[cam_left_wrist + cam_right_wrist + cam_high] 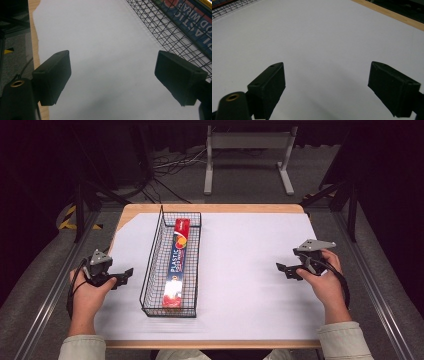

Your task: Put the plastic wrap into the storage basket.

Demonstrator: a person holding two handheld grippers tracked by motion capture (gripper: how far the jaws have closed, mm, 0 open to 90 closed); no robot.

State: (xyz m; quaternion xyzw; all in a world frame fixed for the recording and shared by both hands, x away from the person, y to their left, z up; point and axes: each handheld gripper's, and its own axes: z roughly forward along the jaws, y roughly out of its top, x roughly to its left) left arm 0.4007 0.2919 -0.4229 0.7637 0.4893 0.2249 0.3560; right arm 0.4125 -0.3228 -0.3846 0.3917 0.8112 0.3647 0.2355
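A long black wire basket (150, 270) stands lengthwise on the white table sheet, left of centre. Inside it lies a red and blue plastic wrap box (177, 262), also seen through the mesh (192, 17) in the left gripper view. My left gripper (125, 276) rests just left of the basket, pointing toward it, its jaws open with only white sheet between them (112, 75). My right gripper (283, 269) sits at the right side of the table, pointing left, jaws open and empty (327, 82).
The white sheet (250, 270) covers most of the wooden table, whose edge (210, 344) shows at the front. A corner of the basket mesh (227, 7) appears far off in the right gripper view. A white metal stand (247, 155) and cables lie on the floor beyond.
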